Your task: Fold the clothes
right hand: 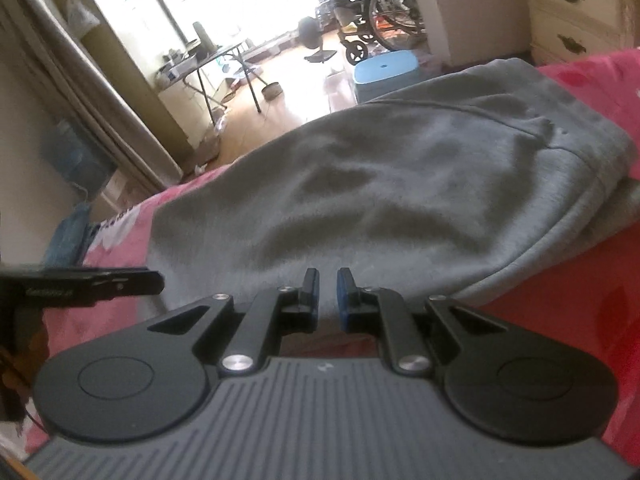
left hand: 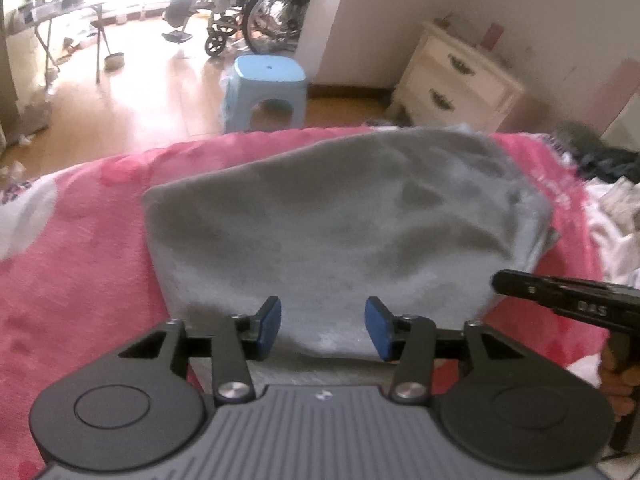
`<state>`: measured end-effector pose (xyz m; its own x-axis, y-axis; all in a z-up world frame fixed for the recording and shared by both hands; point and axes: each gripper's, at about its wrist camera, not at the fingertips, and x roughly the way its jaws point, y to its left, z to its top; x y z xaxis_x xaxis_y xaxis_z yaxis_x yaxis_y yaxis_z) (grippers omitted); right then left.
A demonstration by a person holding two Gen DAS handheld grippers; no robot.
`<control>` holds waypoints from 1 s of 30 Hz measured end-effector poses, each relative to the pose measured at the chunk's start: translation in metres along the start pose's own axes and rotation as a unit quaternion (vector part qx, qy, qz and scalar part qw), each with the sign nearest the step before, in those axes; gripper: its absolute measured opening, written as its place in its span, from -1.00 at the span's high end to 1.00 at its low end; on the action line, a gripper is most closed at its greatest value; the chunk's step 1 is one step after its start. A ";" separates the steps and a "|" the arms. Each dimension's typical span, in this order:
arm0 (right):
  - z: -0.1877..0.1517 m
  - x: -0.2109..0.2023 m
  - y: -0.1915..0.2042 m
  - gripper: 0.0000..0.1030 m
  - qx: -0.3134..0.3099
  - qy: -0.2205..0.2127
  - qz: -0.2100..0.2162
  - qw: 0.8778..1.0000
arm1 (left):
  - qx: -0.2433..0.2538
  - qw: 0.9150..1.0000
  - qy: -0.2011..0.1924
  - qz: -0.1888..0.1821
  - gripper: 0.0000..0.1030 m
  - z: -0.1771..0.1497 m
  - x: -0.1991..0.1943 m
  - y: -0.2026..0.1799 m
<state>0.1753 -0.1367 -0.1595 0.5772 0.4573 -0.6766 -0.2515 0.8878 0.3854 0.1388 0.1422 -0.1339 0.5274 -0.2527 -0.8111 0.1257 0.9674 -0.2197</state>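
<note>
Blue-padded fingers [left hand: 269,326] of the left gripper [left hand: 323,330] stand well apart above the near edge of a folded grey garment [left hand: 340,216], and we see only cloth in the gap between them, gripped by neither pad. On the right gripper [right hand: 328,300], our two fingers [right hand: 310,298] sit almost together with just a thin slit between them; nothing is pinched there, and the grey fabric lies behind and below the tips.

We see the garment, a thick fleecy piece with a seam running along its far side in the right wrist view, lying flat in a rough rectangle on a pink bedspread [left hand: 80,264] with paler printed patches. Each gripper shows in the other's view as a dark bar at the frame edge, just beside the garment's near corners.

Beyond the bed we make out a light blue plastic stool [left hand: 266,88] on a wooden floor, a wheelchair [left hand: 264,16] near a bright doorway, a cream two-drawer bedside cabinet [left hand: 456,76], and a folding table [left hand: 52,20] in the sunlit room behind.
</note>
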 end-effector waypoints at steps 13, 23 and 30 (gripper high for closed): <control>-0.006 0.004 -0.004 0.82 0.005 0.010 -0.011 1.000 | -0.017 0.994 0.060 0.087 -0.83 0.020 0.039 -0.012; -0.007 0.006 -0.008 0.82 0.014 0.012 -0.014 1.000 | -0.050 0.987 0.098 0.116 -1.00 0.013 0.056 -0.009; -0.007 0.007 -0.010 0.82 0.020 0.015 -0.013 1.000 | -0.058 0.986 0.095 0.125 -1.00 0.013 0.056 -0.009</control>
<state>0.1765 -0.1419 -0.1730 0.5600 0.4360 -0.7045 -0.2046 0.8968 0.3924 0.1778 0.1200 -0.1702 0.3610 -0.0159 -0.9324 -0.0914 0.9944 -0.0523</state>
